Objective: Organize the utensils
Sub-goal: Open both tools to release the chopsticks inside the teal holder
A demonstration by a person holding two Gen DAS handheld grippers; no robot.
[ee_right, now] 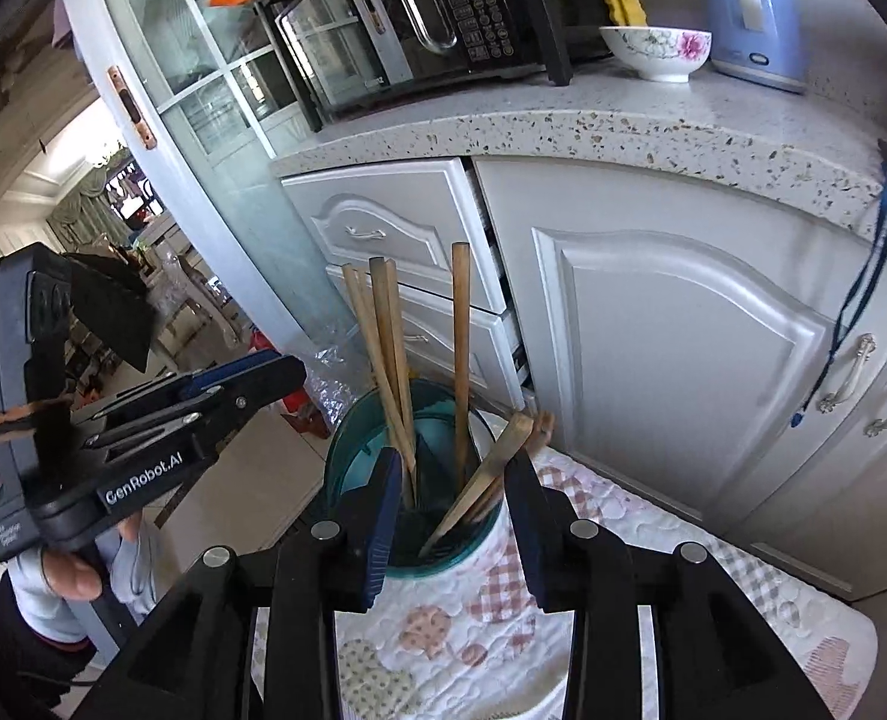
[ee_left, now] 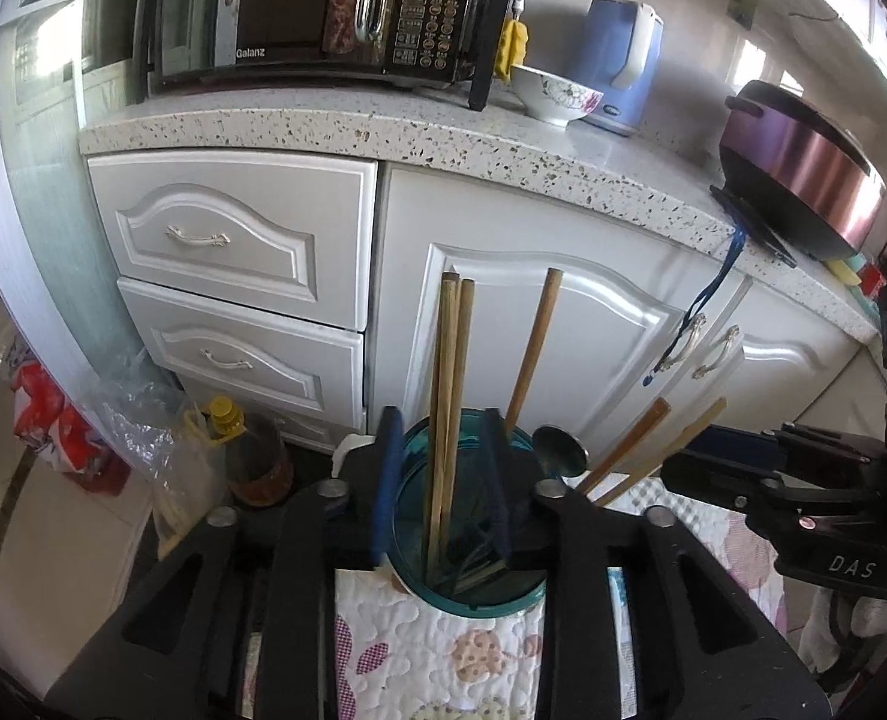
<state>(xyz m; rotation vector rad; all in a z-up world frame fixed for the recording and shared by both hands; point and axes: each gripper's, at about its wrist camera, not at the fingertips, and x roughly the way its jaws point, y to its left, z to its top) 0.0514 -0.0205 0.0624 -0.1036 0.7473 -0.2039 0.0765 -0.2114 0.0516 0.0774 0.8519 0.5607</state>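
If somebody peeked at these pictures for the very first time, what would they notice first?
Probably the teal utensil holder standing on the flowery quilted cloth, with wooden chopsticks poking up out of it. Both black grippers crowd close around it with open jaws, the left gripper and the right gripper. Behind, on the speckled countertop, sit a black microwave and a blue kettle.

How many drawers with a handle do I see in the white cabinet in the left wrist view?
2: an upper drawer and a lower drawer directly beneath. A third front below may be hidden behind the bottle.
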